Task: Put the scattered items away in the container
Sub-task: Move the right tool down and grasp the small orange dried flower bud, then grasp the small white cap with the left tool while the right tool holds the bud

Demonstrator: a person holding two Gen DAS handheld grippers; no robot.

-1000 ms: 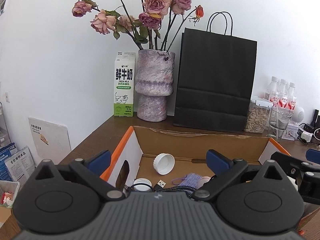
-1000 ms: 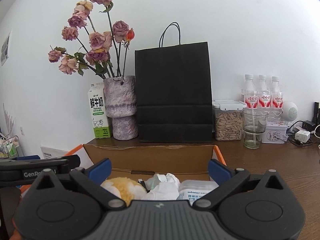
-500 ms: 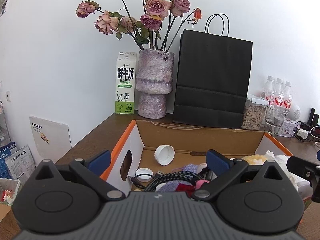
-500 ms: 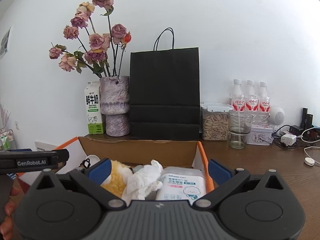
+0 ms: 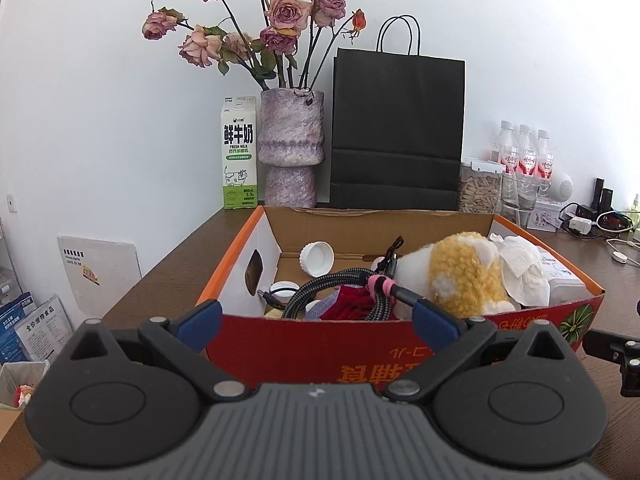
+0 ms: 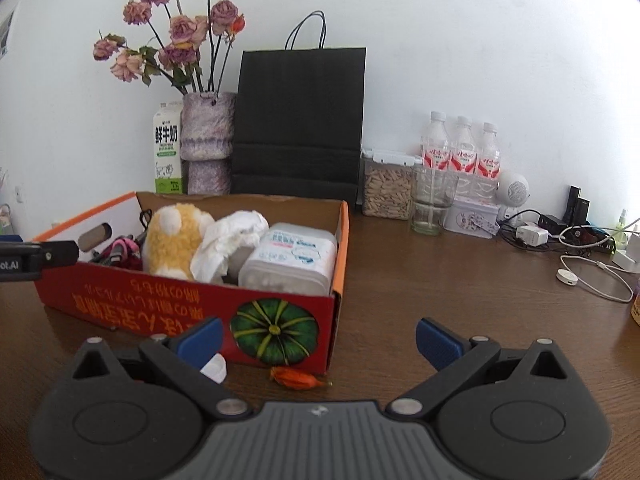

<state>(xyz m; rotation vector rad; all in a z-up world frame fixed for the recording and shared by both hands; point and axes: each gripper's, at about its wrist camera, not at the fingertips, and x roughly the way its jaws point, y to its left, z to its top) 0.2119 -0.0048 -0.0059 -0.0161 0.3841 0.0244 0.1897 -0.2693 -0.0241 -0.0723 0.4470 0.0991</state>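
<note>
Both grippers are spread wide and hold nothing, the left [image 5: 316, 322] before the box [image 6: 192, 308], which is nearly full. An orange wrapper [image 6: 296, 378] and a white cap [image 6: 214, 368] lie on the table [image 6: 460, 280] just before the right gripper [image 6: 318, 338]; I'd say it picks one next.

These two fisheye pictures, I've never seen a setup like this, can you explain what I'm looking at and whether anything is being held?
There is no robot arm here: a person holds a two-finger gripper in each hand, and each carries a camera looking forward along its blue-tipped fingers.

The left wrist view shows the left gripper in front of a cardboard box on a brown table. Inside lie a plush toy, a braided cable, a white cap and crumpled tissue.

The right wrist view shows the right gripper nearer the box's right corner. An orange candy wrapper and a small white piece lie outside it.

Both grippers are open and hold nothing.
</note>
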